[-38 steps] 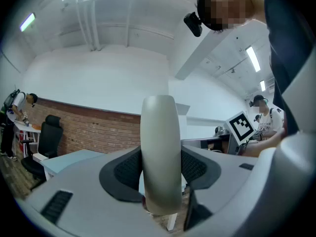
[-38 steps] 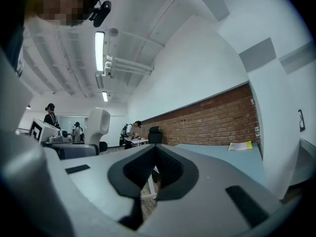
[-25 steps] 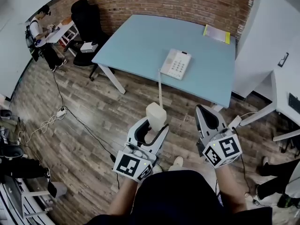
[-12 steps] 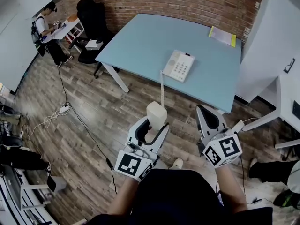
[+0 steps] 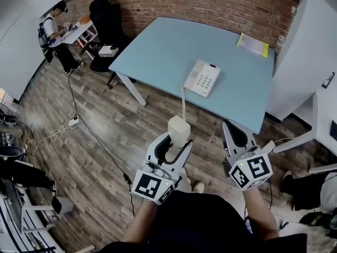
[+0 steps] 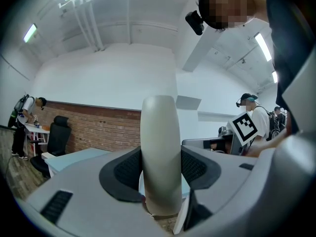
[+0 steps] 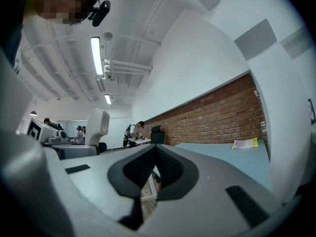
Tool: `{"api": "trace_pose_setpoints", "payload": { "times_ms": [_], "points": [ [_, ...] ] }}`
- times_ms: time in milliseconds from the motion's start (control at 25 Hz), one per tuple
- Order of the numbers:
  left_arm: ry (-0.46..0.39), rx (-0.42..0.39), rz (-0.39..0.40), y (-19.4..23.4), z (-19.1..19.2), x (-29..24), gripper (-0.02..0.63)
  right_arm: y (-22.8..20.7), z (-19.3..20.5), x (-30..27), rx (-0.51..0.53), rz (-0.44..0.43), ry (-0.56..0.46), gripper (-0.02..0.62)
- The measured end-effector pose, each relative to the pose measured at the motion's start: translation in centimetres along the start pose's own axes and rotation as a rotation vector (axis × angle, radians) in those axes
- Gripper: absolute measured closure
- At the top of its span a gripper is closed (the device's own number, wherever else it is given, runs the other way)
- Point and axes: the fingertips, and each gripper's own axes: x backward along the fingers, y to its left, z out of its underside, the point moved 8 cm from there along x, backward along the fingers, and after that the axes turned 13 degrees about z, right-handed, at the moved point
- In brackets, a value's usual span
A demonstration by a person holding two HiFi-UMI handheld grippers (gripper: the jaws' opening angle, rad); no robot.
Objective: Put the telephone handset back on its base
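My left gripper (image 5: pixel 176 146) clamps the handset (image 5: pixel 178 130), my right gripper (image 5: pixel 234 133) is closed and empty. I fear the stretched cord (image 5: pixel 183 101) may drag the base (image 5: pixel 202 78).

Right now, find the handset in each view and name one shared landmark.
Head view: handset lower centre, clamped in the left gripper.
Left gripper view: handset dead centre, upright between the jaws.
Right gripper view: handset at left, its top end showing.
Shared landmark: the brick wall.
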Motion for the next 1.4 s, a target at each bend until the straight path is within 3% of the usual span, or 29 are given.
{"api": "trace_pose_setpoints", "payload": {
  "times_ms": [680, 1400],
  "points": [
    [0.017, 0.011, -0.012, 4.4, 0.2, -1.7, 0.377, 0.0, 0.8, -5.2, -0.02, -0.04, 0.024, 0.583],
    [0.044, 0.034, 0.019, 11.4, 0.7, -7.5, 0.377, -2.7, 1.3, -13.2, -0.054, -0.004, 0.052, 0.583]
  ]
}}
